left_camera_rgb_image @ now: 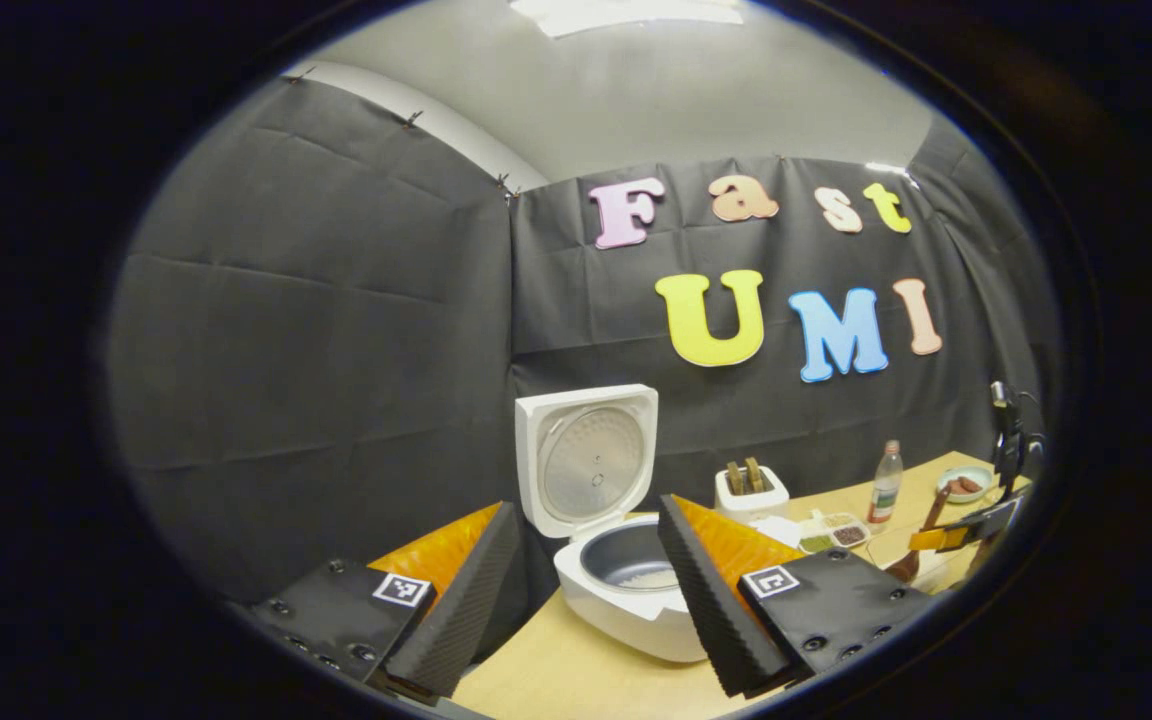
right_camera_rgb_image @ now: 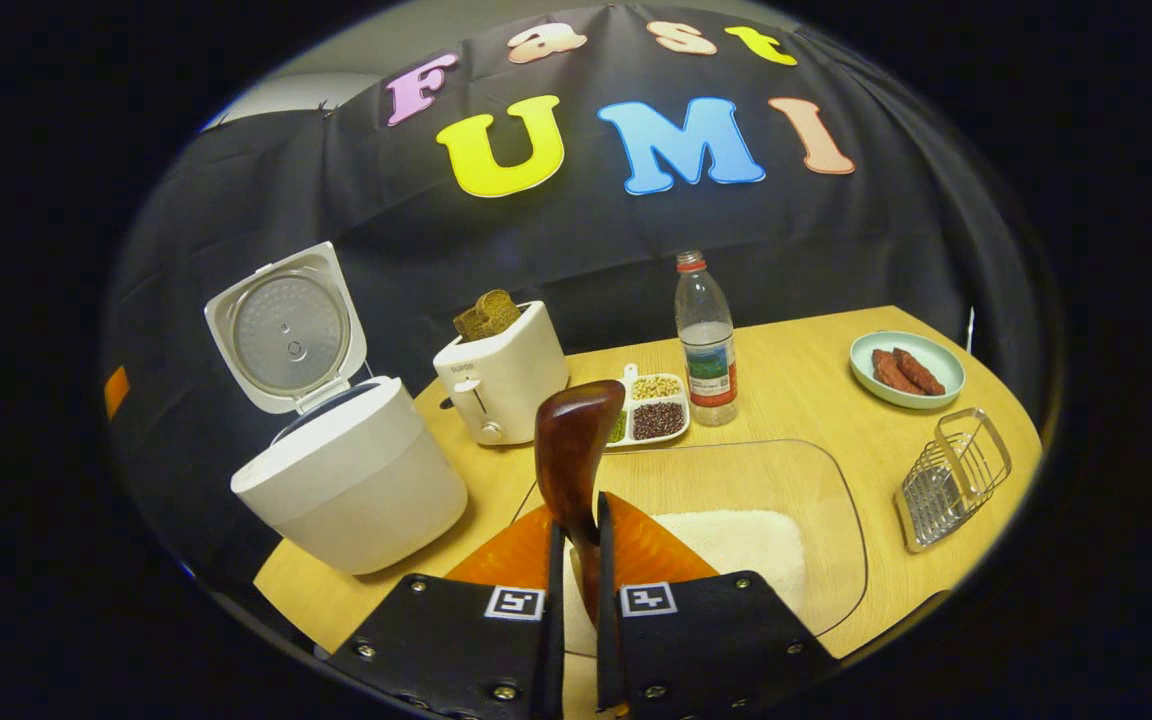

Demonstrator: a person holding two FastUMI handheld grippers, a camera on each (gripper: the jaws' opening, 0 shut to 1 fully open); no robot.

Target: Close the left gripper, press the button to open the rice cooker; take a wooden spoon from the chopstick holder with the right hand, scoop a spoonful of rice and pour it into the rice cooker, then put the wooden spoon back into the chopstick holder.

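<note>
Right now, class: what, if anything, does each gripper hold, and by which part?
The right gripper holds the wooden spoon by its handle, bowl pointing up. The left gripper is open and holds nothing.

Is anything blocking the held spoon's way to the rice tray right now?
Nothing visible. The right gripper grips the wooden spoon directly above the clear tray of rice, which lies uncovered.

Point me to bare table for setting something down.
Free: between plate and wire holder; also between bottle and plate. Crowded: rice cooker, toaster, divided dish, clear rice tray.
</note>
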